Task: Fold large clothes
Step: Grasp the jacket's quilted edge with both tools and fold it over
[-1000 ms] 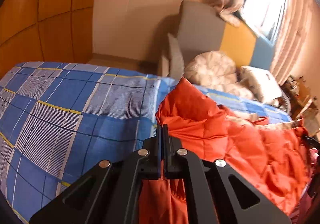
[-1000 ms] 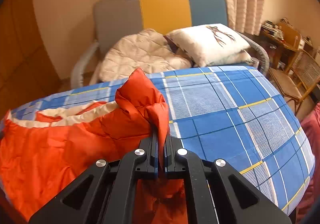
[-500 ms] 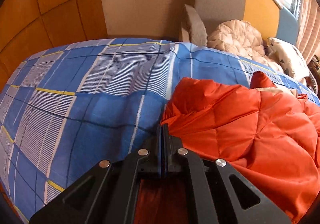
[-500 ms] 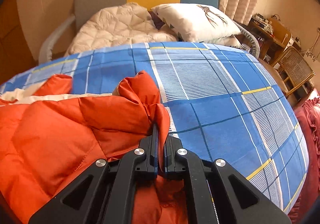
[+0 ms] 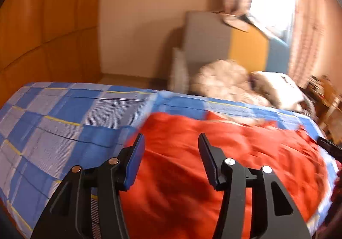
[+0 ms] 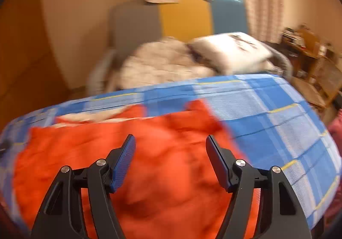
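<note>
An orange quilted jacket (image 5: pixel 224 153) lies spread on the blue checked bed cover (image 5: pixel 53 132). My left gripper (image 5: pixel 171 140) hangs above the jacket's left part, its jaws opening, the blue pads apart and nothing between them. In the right wrist view the same jacket (image 6: pixel 149 153) fills the lower middle, with pale lining showing at its far edge. My right gripper (image 6: pixel 170 140) is over it, jaws opening wide and gripping nothing. Both views are blurred by motion. The right gripper's black tip (image 5: pixel 329 149) peeks in at the right edge of the left wrist view.
Beyond the bed stands a grey, yellow and blue armchair (image 6: pixel 183 16) piled with a cream quilt (image 6: pixel 162 63) and a white pillow (image 6: pixel 230 46). An orange wooden wall (image 5: pixel 42 25) runs on the left. Wicker furniture (image 6: pixel 316 63) and curtains stand at the right.
Both grippers let go of the orange jacket's corners and their jaws spread apart. The raised corners dropped flat onto the bed. Both hands pulled back, so the jacket sits farther off.
</note>
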The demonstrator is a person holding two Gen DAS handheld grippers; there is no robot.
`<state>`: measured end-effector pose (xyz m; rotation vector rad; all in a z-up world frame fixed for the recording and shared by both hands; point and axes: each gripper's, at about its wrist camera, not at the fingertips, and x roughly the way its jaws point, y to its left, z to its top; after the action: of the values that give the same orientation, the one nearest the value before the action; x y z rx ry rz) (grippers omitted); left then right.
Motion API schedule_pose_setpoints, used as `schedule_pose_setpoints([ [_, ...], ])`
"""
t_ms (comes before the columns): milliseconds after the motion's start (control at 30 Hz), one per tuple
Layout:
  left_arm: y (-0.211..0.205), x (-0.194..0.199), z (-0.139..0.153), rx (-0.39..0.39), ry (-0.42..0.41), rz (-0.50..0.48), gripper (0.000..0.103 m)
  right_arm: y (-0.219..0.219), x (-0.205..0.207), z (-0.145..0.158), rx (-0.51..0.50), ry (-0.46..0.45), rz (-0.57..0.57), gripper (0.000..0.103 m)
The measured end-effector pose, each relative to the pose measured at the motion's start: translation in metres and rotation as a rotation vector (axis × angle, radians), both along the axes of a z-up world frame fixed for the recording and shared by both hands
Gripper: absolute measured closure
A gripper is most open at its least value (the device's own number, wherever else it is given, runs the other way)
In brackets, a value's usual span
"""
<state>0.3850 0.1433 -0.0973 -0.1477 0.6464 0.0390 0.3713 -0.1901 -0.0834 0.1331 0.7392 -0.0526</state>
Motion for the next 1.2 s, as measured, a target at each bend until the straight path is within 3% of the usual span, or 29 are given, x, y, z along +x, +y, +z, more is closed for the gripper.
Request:
schedule_pose_setpoints([
  [133, -0.041, -0.002, -0.007, -0.005, 0.013, -0.096, 0.052, 0.045, -0.006, -0.004, -0.013, -0.019, 0.085, 0.035],
  [267, -0.060, 0.012, -0.022, -0.034, 0.061, -0.119, 0.052, 0.071, 0.010, -0.026, -0.072, 0.010, 0.105, 0.035],
  [533, -0.070, 0.044, -0.064, -0.050, 0.165, -0.082, 0.050, 0.069, 0.046, -0.065, -0.085, 0.111, 0.066, 0.035],
  [800, -0.072, 0.047, -0.086, -0.025, 0.144, -0.083, 0.050, 0.073, 0.058, -0.094, -0.095, 0.136, 0.066, 0.034],
  [1033, -0.069, 0.045, -0.080, -0.032, 0.170, -0.090, 0.050, 0.074, 0.056, -0.086, -0.084, 0.162, 0.067, 0.034],
  [1200, -0.048, 0.019, -0.052, -0.063, 0.100, -0.056, 0.043, 0.063, 0.024, -0.058, -0.070, 0.096, 0.081, 0.033],
])
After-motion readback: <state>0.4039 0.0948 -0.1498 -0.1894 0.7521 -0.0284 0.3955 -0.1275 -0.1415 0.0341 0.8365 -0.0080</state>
